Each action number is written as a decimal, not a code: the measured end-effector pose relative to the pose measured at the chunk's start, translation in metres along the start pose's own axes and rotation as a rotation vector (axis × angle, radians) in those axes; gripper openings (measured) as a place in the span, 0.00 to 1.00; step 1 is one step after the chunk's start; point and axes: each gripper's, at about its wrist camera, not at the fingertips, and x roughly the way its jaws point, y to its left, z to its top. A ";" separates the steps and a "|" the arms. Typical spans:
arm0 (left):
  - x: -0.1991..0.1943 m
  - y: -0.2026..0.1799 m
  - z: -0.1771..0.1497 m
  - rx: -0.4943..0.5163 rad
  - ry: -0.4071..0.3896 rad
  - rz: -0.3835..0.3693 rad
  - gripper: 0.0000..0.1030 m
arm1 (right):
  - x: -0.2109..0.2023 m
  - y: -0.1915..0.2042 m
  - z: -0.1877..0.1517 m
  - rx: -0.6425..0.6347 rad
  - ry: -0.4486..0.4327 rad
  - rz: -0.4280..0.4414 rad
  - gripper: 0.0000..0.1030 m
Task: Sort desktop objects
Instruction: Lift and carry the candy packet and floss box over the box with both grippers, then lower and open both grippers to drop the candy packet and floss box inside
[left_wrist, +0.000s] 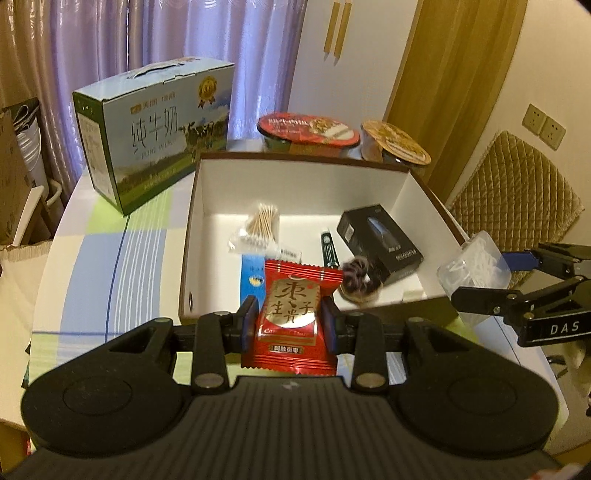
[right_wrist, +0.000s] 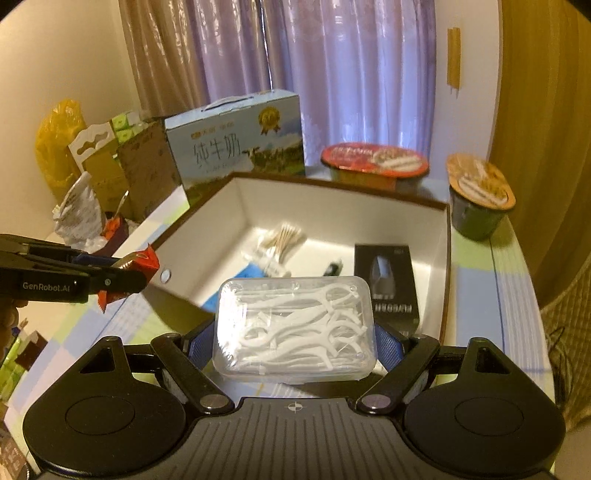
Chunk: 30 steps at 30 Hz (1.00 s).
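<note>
Left tool (left_wrist: 289, 325): clamped on red candy packet (left_wrist: 291, 314), light, crinkly, held mid-body.
Right tool (right_wrist: 295, 347): clamped on clear floss-pick box (right_wrist: 293, 326), light, stiff, slick-sided.

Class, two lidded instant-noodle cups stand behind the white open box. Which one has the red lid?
The wide, shallow noodle bowl nearer the blue milk carton has it; the narrower noodle cup at the table's right end has an orange-brown lid.
</note>
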 end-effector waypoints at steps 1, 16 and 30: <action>0.002 0.001 0.003 0.000 0.000 0.002 0.30 | 0.003 -0.001 0.004 -0.003 -0.003 0.000 0.80; 0.049 0.010 0.045 0.019 0.034 0.039 0.30 | 0.069 -0.009 0.038 -0.011 0.041 0.028 0.80; 0.105 0.018 0.050 0.059 0.170 0.077 0.30 | 0.127 -0.008 0.041 -0.082 0.177 0.071 0.80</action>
